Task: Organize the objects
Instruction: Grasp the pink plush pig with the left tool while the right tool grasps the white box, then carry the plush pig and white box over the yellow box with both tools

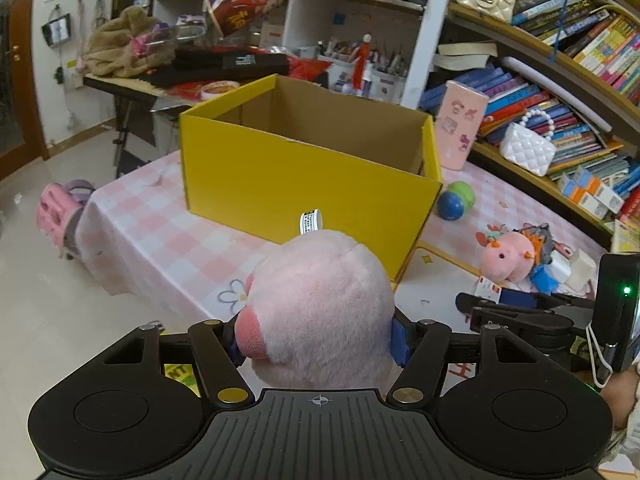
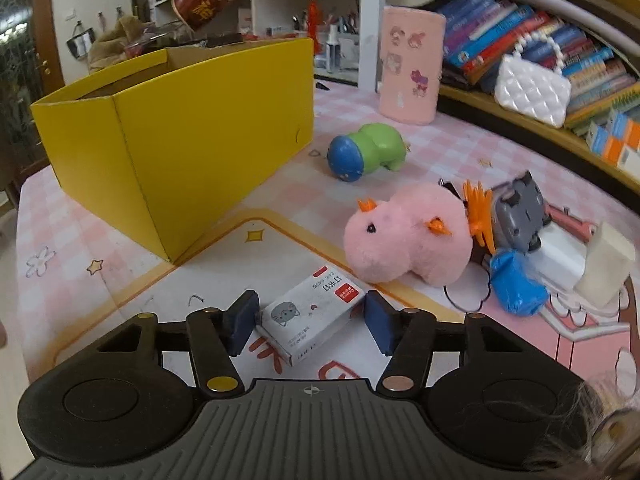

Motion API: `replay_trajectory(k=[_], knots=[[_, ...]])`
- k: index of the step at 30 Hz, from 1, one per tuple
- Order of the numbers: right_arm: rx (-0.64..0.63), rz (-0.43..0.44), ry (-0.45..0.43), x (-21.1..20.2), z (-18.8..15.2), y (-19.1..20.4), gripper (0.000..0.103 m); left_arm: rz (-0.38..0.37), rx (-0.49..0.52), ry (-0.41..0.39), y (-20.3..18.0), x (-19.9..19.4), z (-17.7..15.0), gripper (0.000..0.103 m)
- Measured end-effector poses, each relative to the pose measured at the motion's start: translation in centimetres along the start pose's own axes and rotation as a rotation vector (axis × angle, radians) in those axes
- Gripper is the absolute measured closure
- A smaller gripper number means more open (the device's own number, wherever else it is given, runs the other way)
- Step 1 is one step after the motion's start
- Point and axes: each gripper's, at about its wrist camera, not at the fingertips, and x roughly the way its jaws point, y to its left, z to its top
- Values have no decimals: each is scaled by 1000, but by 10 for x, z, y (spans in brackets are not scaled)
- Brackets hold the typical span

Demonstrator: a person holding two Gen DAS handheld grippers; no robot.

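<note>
Landmark: open cardboard box (image 2: 176, 128) on table (image 1: 132, 232). Right of box, just beside its corner: ball-shaped toy (image 2: 366, 152). Behind that toy: upright case (image 2: 412, 66). Nearer than toy, right of box front: plush animal (image 2: 404, 236). In front of box: small staple box (image 2: 312, 316), lying between right gripper's (image 2: 312, 322) pads.
</note>
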Motion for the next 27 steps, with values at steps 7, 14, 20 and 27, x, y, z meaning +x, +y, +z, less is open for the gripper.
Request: replay_trajectory(k=[7, 14, 20, 27], knots=[[164, -135, 1, -50, -6, 17, 48, -171, 91, 20, -2, 18, 7, 39], [373, -277, -9, -109, -21, 51, 48, -360, 233, 46, 1, 23, 16, 39], [486, -378, -24, -138, -43, 100, 48, -468, 334, 91, 19, 18, 10, 39], [534, -426, 33, -144, -68, 154, 48, -535, 418, 150, 45, 10, -5, 39]])
